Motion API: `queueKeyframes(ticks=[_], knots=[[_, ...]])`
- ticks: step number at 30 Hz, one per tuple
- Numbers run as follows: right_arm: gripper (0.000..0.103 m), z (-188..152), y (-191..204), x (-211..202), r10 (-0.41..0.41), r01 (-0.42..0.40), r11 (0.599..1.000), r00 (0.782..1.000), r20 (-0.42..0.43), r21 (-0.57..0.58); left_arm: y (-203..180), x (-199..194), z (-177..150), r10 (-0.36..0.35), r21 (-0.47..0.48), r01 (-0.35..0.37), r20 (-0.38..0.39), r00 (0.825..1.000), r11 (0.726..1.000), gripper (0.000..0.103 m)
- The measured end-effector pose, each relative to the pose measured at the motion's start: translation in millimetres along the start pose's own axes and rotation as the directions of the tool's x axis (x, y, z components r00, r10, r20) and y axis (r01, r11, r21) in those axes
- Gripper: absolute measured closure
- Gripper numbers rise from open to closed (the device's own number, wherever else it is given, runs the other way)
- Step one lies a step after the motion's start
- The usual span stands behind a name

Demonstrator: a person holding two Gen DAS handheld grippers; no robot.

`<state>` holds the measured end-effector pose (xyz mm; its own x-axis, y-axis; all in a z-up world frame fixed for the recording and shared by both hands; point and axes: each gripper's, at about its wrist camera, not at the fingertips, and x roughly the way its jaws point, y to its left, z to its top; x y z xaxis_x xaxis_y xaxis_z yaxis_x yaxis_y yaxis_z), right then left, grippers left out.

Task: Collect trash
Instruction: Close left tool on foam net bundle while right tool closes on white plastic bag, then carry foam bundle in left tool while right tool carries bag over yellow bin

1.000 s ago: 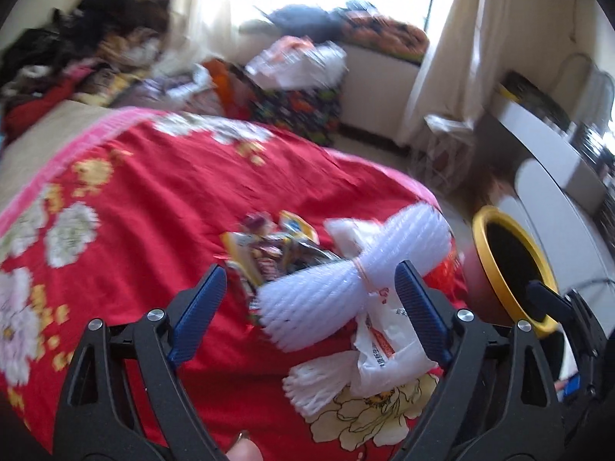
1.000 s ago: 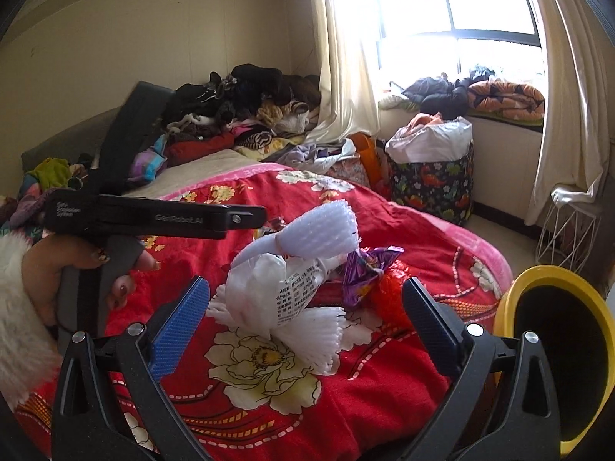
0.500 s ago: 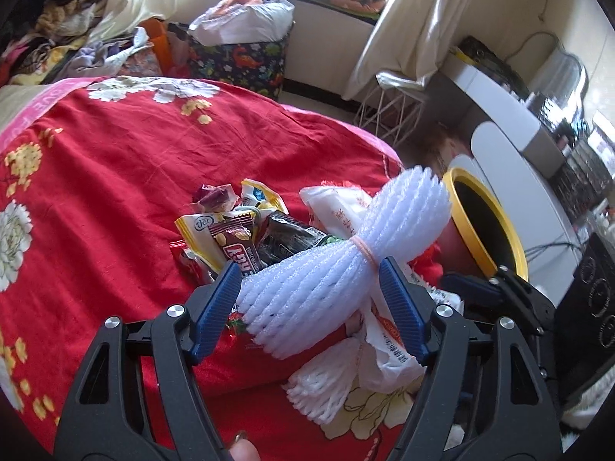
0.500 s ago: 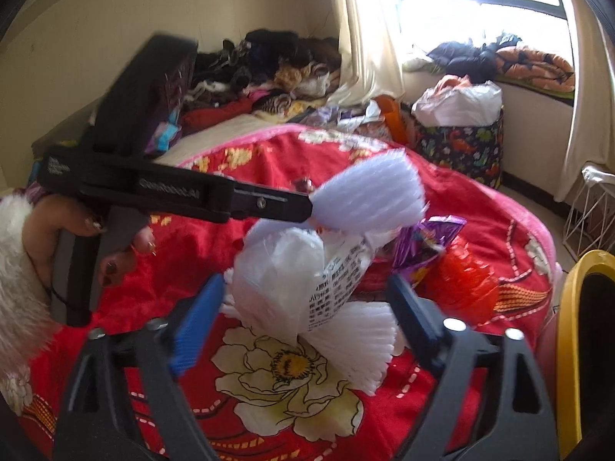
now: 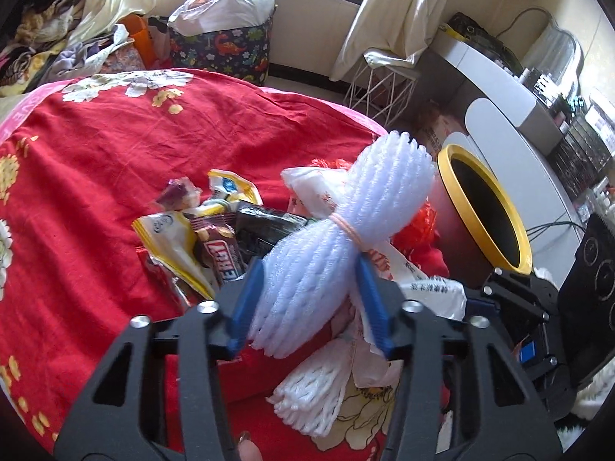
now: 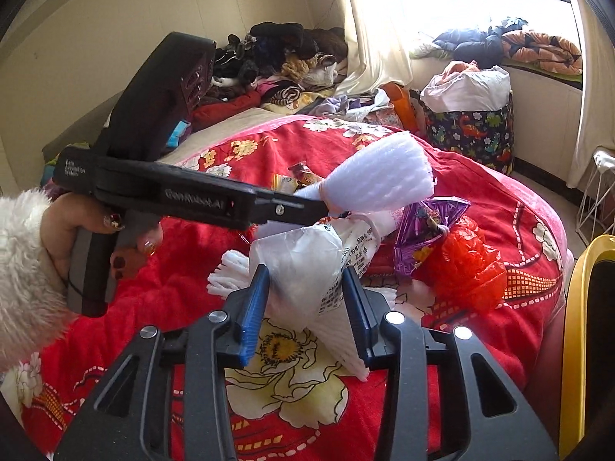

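Here both tools are closing at once. The left gripper (image 5: 307, 292) has its 2 blue pads around the lower half of a white foam-net bundle (image 5: 346, 238), tied at the waist with a pinkish band; the pads already lie against the foam, so it looks gripped, with the jaws closing further. The right gripper (image 6: 303, 307) is closing on a white plastic bag (image 6: 307, 265) with printed text, its pads pressed on both flanks of the bag. In the right wrist view the left tool reaches in from the left, carried by a hand (image 6: 84, 238) in a fluffy white cuff.

Outward from the tools, more trash lies on the red floral bedspread (image 5: 96, 161): a heap of snack wrappers (image 5: 200, 230) just left of the foam, a purple wrapper (image 6: 426, 226) and a crumpled red bag (image 6: 465, 265) to the right of the white bag, and a second foam net (image 5: 315, 392) lying flat under the bag. The yellow-rimmed bin (image 5: 484, 207) stands just off the bed's edge, to the right.

The step in hand is the grasp of 2 pieces. Next, I judge, each grip must firm up, then lift clear of the heap and carry right, over the bin's open mouth. The foam and bag sit touching, so they may drag each other.
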<state>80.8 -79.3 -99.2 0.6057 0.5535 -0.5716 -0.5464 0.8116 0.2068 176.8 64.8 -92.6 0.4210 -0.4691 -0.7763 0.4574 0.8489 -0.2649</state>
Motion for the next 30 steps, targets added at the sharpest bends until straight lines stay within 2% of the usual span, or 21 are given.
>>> queueKeyframes(ticks=[2, 3, 9, 15, 19, 26, 30], knots=[[0.066, 1, 0, -3, 0.0, 0.0, 1.0, 1.0, 0.007, -0.007, -4, -3, -2, 0.014, 0.007, -0.014, 0.008, 1.0, 1.0, 0.074], [0.066, 2, 0, -6, 0.0, 0.0, 1.0, 1.0, 0.011, -0.012, -4, -6, -3, 0.018, 0.001, -0.018, 0.019, 1.0, 1.0, 0.08], [0.068, 9, 5, -20, 0.005, -0.003, 0.999, 0.999, 0.054, -0.05, 0, -30, -8, 0.026, -0.114, -0.011, 0.134, 0.991, 0.993, 0.088], [0.069, 18, 6, -42, 0.033, -0.024, 0.996, 0.993, 0.109, -0.09, -5, -62, -11, 0.076, -0.222, -0.019, 0.252, 0.965, 0.975, 0.088], [0.07, 25, 9, -53, 0.023, -0.007, 0.994, 0.988, 0.152, -0.106, -16, -79, -10, 0.11, -0.236, -0.038, 0.3, 0.947, 0.971, 0.088], [0.072, 40, 1, -78, 0.03, -0.004, 0.994, 0.97, 0.242, -0.107, -26, -91, -11, 0.115, -0.246, -0.032, 0.334, 0.935, 0.969, 0.088], [0.074, 52, -10, -84, 0.05, -0.033, 0.997, 0.964, 0.263, -0.066, -30, -94, -12, 0.119, -0.248, -0.031, 0.348, 0.93, 0.968, 0.088]])
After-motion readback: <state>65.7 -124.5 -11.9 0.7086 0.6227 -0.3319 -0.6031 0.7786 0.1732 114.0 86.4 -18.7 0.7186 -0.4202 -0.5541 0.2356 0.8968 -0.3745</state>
